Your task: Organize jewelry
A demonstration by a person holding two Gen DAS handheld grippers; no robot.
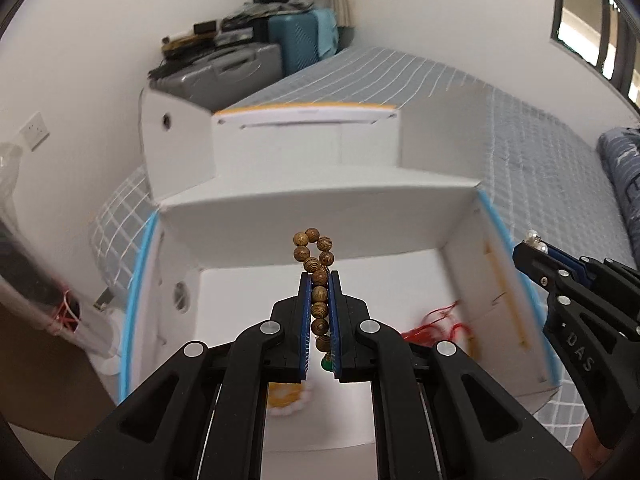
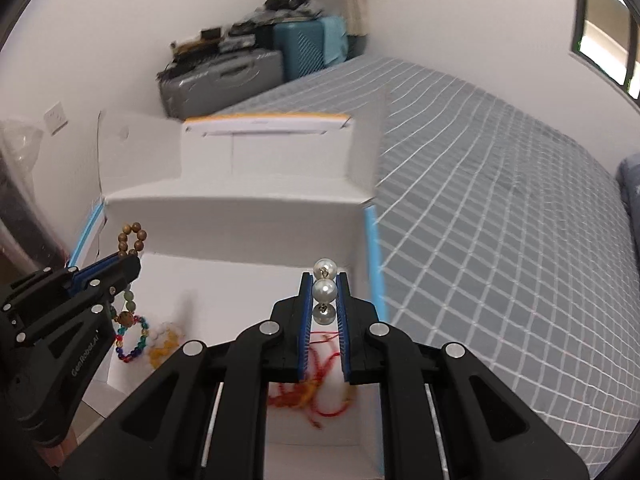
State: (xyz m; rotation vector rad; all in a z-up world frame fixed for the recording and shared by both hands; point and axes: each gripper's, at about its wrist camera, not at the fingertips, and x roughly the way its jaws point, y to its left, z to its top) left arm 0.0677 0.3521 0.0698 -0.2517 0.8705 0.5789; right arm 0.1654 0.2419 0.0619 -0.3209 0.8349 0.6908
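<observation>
Both grippers hang over the open white box [image 1: 224,216]: left gripper [image 1: 320,280] clamps a wooden bead bracelet [image 1: 316,256], right gripper [image 2: 325,280] pinches pearls [image 2: 324,290].

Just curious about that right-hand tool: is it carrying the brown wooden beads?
No, the right tool is clamped on a pearl strand; the wooden bead bracelet sits in the left tool.

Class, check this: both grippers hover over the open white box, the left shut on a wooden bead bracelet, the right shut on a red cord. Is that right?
One slip: the right gripper is shut on a string of pearls, as the right wrist view shows. The red cord lies in the white box below. The left gripper does hold the wooden bead bracelet.
</observation>
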